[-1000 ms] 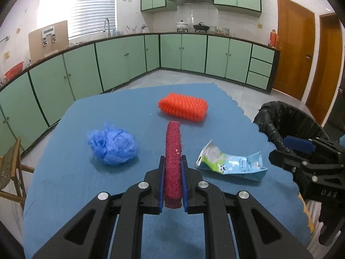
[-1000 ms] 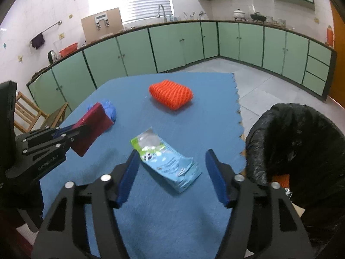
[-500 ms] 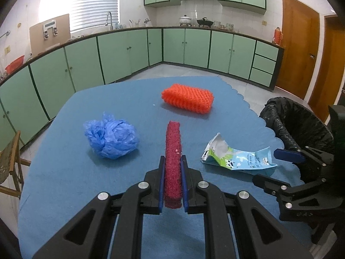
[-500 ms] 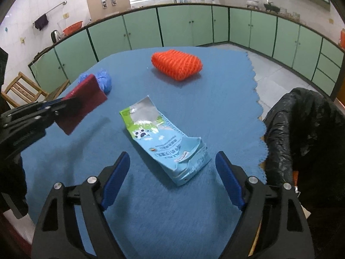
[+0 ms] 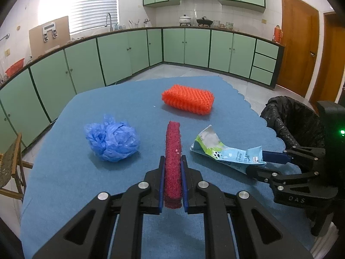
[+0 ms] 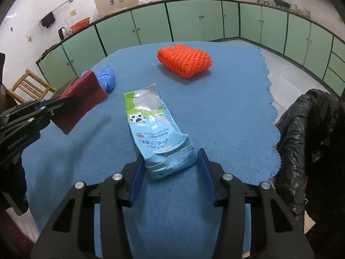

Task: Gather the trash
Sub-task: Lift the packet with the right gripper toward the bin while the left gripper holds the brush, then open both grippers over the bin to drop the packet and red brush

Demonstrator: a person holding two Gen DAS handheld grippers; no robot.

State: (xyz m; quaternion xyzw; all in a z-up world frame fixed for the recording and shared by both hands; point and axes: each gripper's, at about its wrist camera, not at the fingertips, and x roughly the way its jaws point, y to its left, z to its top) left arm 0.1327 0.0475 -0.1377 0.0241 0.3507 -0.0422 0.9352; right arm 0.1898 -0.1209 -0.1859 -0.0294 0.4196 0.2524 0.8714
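milk carton [image 6: 158,133] | near end between closing right gripper [image 6: 170,173] jaws

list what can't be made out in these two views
- Inside of the black-bagged trash bin: both views, hidden by its bag folds and cut by the right edge.
- Near end of the flattened milk carton: left wrist view, behind the closing right claw.
- Carton small print: right wrist view, too small.

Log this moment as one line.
left gripper: shut on red pad | right gripper: closing around milk carton | bin: right of table
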